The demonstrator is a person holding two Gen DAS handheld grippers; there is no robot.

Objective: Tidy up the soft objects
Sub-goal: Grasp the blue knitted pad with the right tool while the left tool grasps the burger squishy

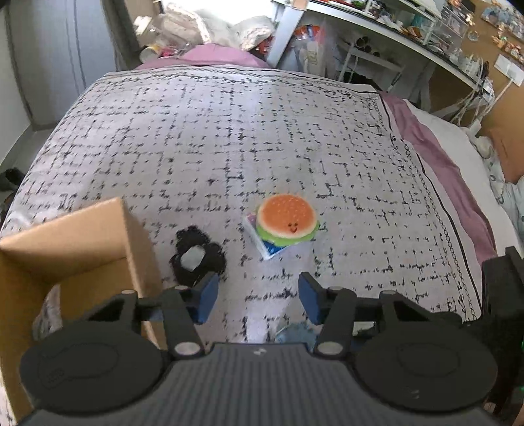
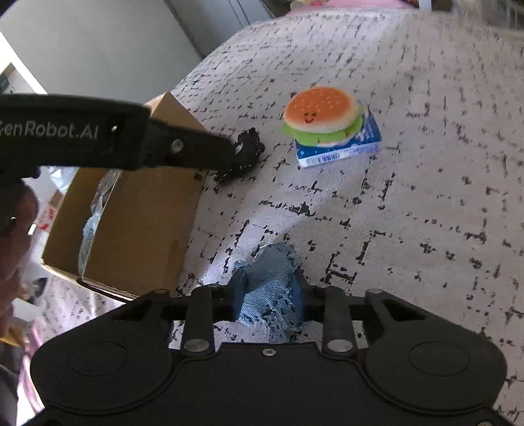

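Observation:
A smiling burger plush (image 1: 286, 221) (image 2: 319, 111) lies on a blue tissue pack (image 1: 271, 250) (image 2: 340, 149) on the patterned bedspread (image 1: 229, 131). A black fuzzy scrunchie (image 1: 196, 259) (image 2: 249, 154) rests beside the open cardboard box (image 1: 82, 249) (image 2: 140, 213). My left gripper (image 1: 258, 296) is open, with only bedspread between its blue pads (image 1: 208, 300); its left finger ends right next to the scrunchie. My right gripper (image 2: 268, 290) is shut on a frayed piece of blue denim (image 2: 273, 262), low over the bed near the box. That denim (image 1: 294, 331) shows under the left gripper.
The box holds crumpled blue and clear things (image 2: 95, 209). The bed's right edge drops to a pink sheet (image 1: 442, 157) and white bedding. A cluttered shelf unit (image 1: 409, 32) stands behind on the right, and pillows (image 1: 209, 26) are piled at the far end.

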